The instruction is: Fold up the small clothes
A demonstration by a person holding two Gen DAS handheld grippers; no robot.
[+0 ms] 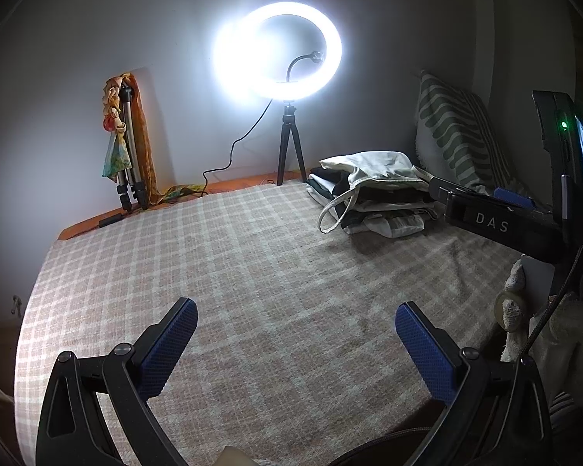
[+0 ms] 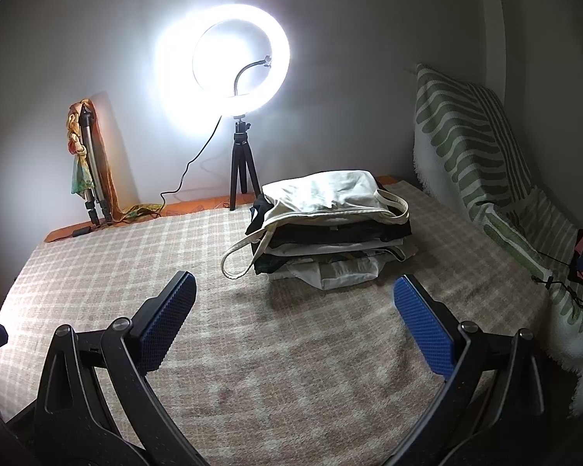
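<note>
A stack of folded clothes [image 2: 330, 248] in black and white lies on the checked blanket [image 2: 97, 256], topped by a cream garment with straps [image 2: 322, 194]. The stack also shows in the left wrist view [image 1: 373, 198] at the far right. My right gripper [image 2: 295, 303] is open and empty, hovering just short of the stack. My left gripper [image 1: 296, 334] is open and empty over the bare blanket [image 1: 233, 256]. The right gripper's body, marked "DAS" [image 1: 493, 221], shows at the right of the left wrist view.
A lit ring light on a small tripod [image 2: 241, 171] stands at the back by the wall. A folded tripod with scarves [image 2: 89, 163] leans at the back left. A green-striped pillow [image 2: 470, 132] stands at the right. A power cable [image 2: 190, 163] trails along the back edge.
</note>
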